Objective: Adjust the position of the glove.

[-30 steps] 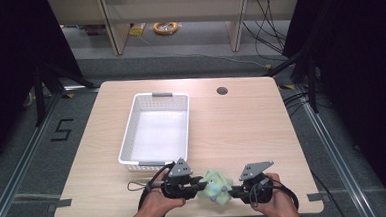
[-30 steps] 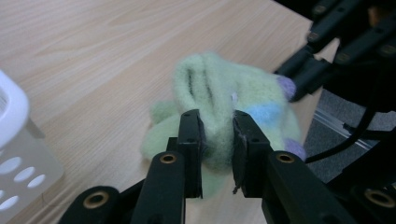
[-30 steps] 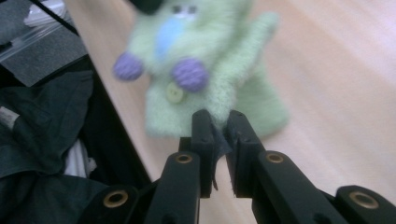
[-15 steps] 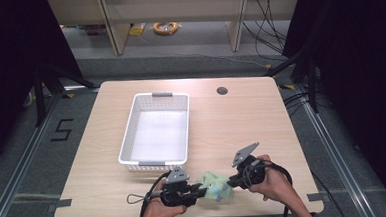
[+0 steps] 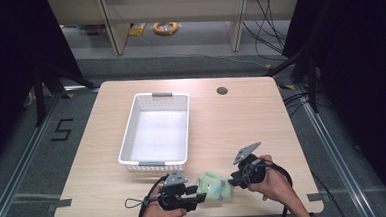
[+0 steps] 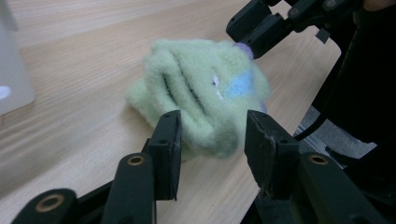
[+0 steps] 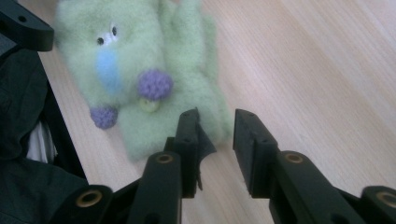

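The green plush toy (image 5: 214, 186) is blurred in the high view, its features indistinct.

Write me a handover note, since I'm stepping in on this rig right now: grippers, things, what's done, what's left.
Left hand-held gripper: jaws just opened, green plush toy between them, loose.
Right hand-held gripper: jaws just opened, nothing between them, at the toy's edge.
Toy lies on the table near the front edge, between both grippers.
White basket stands beyond, with nothing in it.
Done: toy released.
Left: probably regrasp and put it in the basket.
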`<action>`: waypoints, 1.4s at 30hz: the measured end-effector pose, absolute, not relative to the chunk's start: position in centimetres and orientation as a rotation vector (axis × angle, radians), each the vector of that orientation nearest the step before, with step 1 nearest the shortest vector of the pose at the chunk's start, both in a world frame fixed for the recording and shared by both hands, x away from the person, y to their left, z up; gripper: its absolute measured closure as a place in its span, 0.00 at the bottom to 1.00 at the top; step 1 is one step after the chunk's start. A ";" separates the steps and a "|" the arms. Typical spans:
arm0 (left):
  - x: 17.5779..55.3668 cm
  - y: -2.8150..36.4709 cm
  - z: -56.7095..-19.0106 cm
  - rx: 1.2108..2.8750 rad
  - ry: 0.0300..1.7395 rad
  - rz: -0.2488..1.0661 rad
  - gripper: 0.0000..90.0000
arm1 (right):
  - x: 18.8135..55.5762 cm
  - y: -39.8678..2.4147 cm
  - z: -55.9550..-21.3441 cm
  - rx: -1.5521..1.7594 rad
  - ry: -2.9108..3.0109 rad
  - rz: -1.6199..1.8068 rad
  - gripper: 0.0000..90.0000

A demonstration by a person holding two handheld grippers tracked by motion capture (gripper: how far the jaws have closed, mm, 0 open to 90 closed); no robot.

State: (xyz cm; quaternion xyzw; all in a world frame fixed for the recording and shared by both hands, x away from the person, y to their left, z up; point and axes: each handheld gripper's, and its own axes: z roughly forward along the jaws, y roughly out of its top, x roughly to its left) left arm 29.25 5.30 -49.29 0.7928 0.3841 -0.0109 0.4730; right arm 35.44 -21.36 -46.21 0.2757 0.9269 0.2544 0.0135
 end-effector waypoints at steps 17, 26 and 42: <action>30.9 6.5 -48.6 1.891 1.024 0.001 0.49 | 33.1 -22.1 -46.3 1.224 2.609 1.073 0.45; 32.6 5.6 -50.1 1.926 1.085 -0.068 0.48 | 33.4 -21.8 -48.2 1.314 2.632 0.985 0.47; 32.7 4.3 -51.2 1.990 1.068 -0.124 0.53 | 33.7 -21.9 -49.5 1.389 2.651 1.060 0.54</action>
